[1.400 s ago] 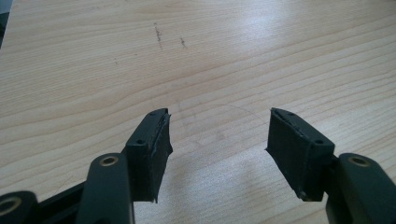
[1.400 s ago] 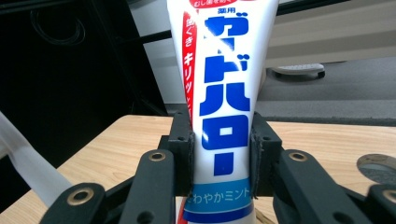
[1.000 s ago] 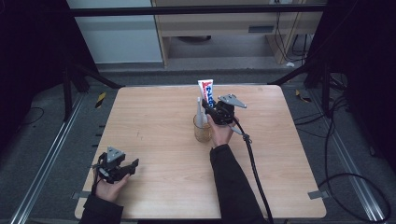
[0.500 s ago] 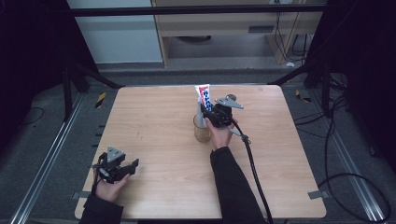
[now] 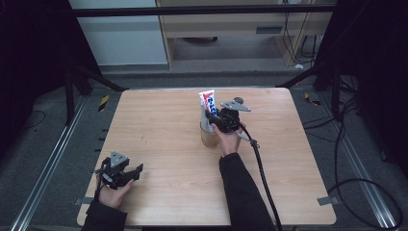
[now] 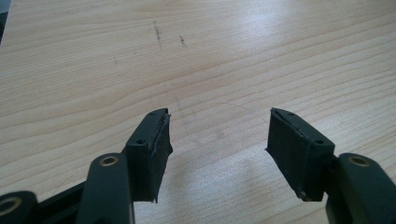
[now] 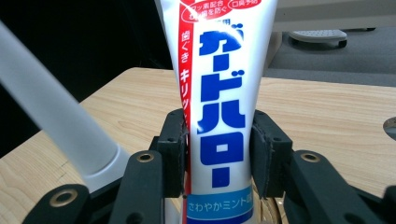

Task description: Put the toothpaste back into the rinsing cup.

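A white toothpaste tube (image 7: 219, 107) with blue and red print stands upright in a small cup (image 5: 209, 138) at the middle of the wooden table (image 5: 163, 120). My right gripper (image 5: 215, 119) reaches it from the right, and the tube (image 5: 207, 99) sits between its pads (image 7: 175, 149), which lie against both sides. Its jaws have just been opening, with the tube still between them. A white handle (image 7: 56, 126) leans in the cup beside the tube. My left gripper (image 6: 217, 140) rests open over bare wood near the table's front left corner (image 5: 137, 171), nothing between its jaws.
The right gripper's cable (image 5: 262, 168) trails back across the table to the front edge. Metal rails run along the floor on both sides (image 5: 48, 159), and a low shelf (image 5: 231, 29) stands beyond the table's far edge.
The tube's top has drifted slightly left and lower over the cup. Both hands have stayed in place.
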